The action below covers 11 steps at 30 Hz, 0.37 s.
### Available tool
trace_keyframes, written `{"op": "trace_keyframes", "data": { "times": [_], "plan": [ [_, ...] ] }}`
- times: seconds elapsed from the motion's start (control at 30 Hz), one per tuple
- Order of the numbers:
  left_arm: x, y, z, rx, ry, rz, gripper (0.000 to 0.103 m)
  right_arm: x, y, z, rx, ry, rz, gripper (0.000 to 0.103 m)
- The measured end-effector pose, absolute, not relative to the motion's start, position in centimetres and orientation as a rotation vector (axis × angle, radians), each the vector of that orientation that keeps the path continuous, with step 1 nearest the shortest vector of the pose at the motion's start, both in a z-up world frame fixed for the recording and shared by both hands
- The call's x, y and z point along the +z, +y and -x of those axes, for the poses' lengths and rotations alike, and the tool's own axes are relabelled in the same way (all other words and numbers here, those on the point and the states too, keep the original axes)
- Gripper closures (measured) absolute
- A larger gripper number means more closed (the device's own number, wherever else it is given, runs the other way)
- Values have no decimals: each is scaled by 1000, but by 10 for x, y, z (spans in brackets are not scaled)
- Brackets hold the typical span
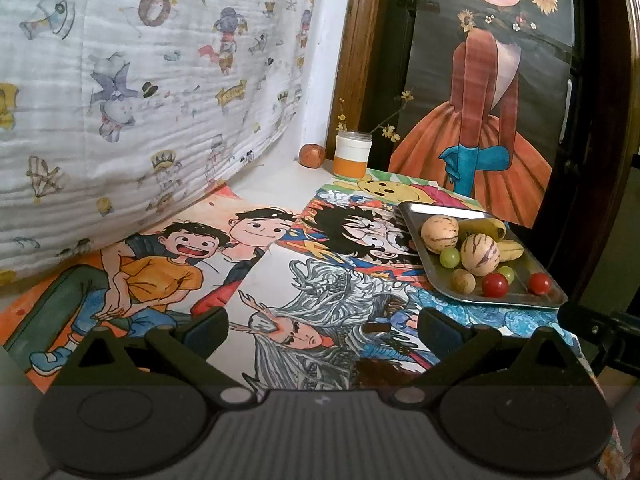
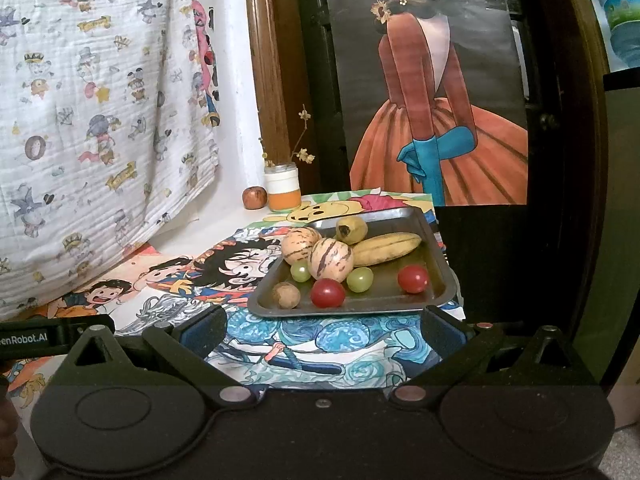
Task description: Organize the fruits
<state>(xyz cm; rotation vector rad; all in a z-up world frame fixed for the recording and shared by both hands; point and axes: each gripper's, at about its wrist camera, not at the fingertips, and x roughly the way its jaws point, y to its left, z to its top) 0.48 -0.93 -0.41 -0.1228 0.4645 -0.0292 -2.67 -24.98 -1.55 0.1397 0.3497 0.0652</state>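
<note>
Right gripper [image 2: 322,330] agape, empty, nearer to tray [image 2: 440,268] just beyond its tips; banana [image 2: 386,248] lying crosswise, left-right.

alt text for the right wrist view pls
A metal tray holds two striped melons, a banana, two red tomatoes, two green grapes and a walnut. It rests on colourful drawings just beyond the open right gripper.

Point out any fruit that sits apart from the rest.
One reddish-brown round fruit sits alone at the back, beside the orange-and-white jar, off the grey metal tray that holds the other fruits. Nothing looks spilled or damaged.
</note>
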Motion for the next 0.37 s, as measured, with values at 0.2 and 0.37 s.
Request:
{"op": "trace_keyframes", "data": {
  "times": [0.2, 0.37],
  "plan": [
    [-4, -9, -5, -37, 461, 122, 0, -18, -249, 26, 66, 354, -141, 1],
    [-4, -9, -6, -35, 462, 121, 0, -18, -249, 26, 67, 354, -141, 1]
  ]
}}
